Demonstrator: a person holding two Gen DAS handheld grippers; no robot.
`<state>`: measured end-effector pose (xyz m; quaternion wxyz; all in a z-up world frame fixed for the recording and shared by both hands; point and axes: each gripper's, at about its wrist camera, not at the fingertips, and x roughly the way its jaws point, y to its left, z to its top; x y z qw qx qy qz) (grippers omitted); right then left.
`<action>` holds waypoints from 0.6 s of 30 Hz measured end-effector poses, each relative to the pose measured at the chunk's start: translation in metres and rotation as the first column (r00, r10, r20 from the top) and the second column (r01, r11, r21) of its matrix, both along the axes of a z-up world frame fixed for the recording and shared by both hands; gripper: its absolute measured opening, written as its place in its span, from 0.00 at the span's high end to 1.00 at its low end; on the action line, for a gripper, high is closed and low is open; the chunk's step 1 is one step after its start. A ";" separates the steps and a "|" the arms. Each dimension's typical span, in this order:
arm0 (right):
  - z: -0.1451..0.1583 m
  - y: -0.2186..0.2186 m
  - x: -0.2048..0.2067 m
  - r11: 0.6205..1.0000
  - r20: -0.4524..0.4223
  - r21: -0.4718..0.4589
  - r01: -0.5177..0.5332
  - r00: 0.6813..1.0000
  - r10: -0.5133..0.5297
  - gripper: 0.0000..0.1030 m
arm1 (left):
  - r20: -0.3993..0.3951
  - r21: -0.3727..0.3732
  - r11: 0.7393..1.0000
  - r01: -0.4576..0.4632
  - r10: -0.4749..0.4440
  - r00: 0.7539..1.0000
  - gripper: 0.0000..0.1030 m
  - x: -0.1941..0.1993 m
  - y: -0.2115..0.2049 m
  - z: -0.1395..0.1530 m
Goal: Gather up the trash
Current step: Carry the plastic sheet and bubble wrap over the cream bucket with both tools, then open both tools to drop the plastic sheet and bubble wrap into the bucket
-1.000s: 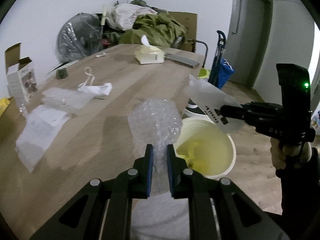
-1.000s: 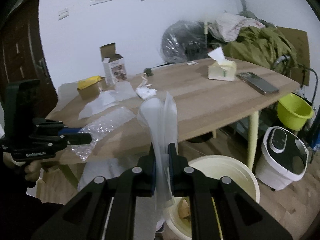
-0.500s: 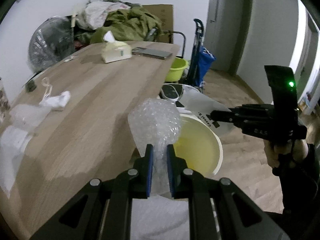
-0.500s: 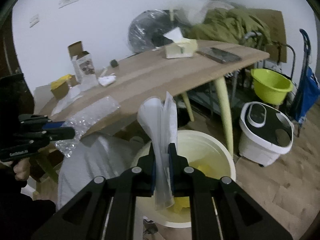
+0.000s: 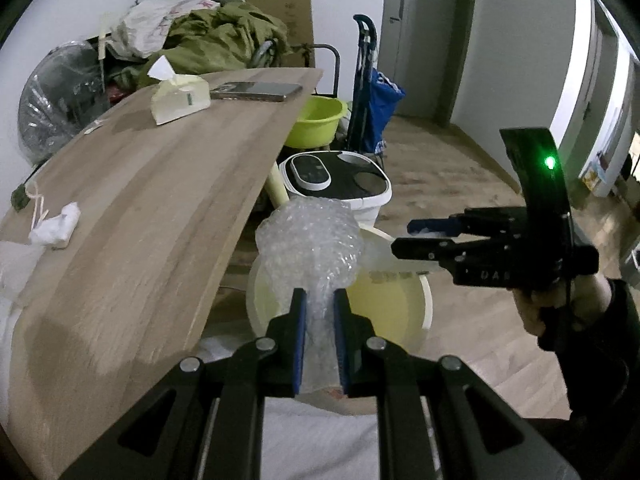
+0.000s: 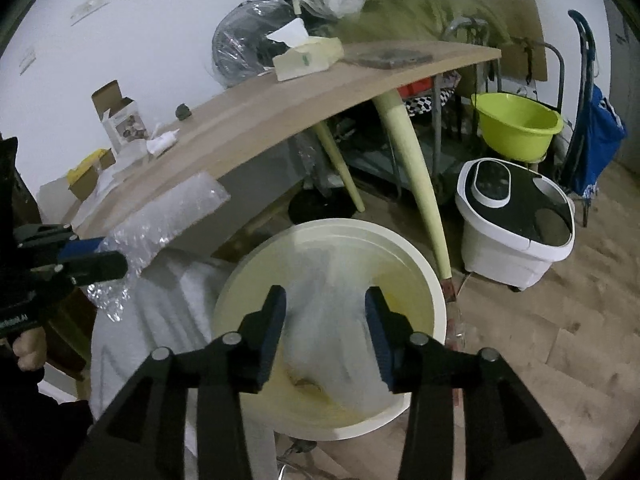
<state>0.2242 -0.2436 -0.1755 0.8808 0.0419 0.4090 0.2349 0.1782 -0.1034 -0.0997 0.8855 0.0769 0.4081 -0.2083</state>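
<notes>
**Bubble wrap pinched on the left, plastic bag let go on the right**

So in the left wrist view, the left gripper (image 5: pixel 319 308) sits at bottom centre with its blue pads nearly together, clamped on a wad of bubble wrap (image 5: pixel 310 246). The wrap balloons up past the fingertips and hangs over the near rim of the cream bucket (image 5: pixel 425 300), right at the edge of the wooden table (image 5: pixel 160 216).

The right gripper (image 6: pixel 325 304) is a different story: its jaws have just been opening and now stand well apart. Between them, blurred, is a clear plastic bag (image 6: pixel 332 300) inside the mouth of the bucket (image 6: pixel 434 292), and the pads aren't pressing on it. In the left wrist view that same gripper (image 5: pixel 408 236) comes in from the right edge, a hand (image 5: pixel 560 300) on its grip, fingers parted over the bucket, with the pale bag under them.

More trash on the table: a crumpled white wad (image 5: pixel 56 226) at the left edge, a tissue pack (image 5: pixel 180 100) further up. On the floor beyond, a lime green basin (image 6: pixel 516 124) and a white-and-black appliance (image 6: pixel 516 216).
</notes>
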 end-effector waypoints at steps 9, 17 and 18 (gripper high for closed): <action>-0.002 -0.009 0.005 0.999 -0.006 -0.007 0.037 0.999 -0.037 0.62 | -0.059 -0.007 1.000 0.030 -0.031 0.998 0.88 0.015 -0.013 -0.018; 0.001 -0.014 0.003 0.997 -0.004 -0.014 0.077 0.997 -0.077 0.62 | -0.126 0.031 0.998 0.048 -0.043 0.991 0.83 0.024 -0.026 -0.036; 0.001 -0.013 0.002 0.997 -0.004 -0.016 0.077 0.997 -0.077 0.62 | -0.129 0.031 0.998 0.047 -0.042 0.991 0.76 0.024 -0.027 -0.037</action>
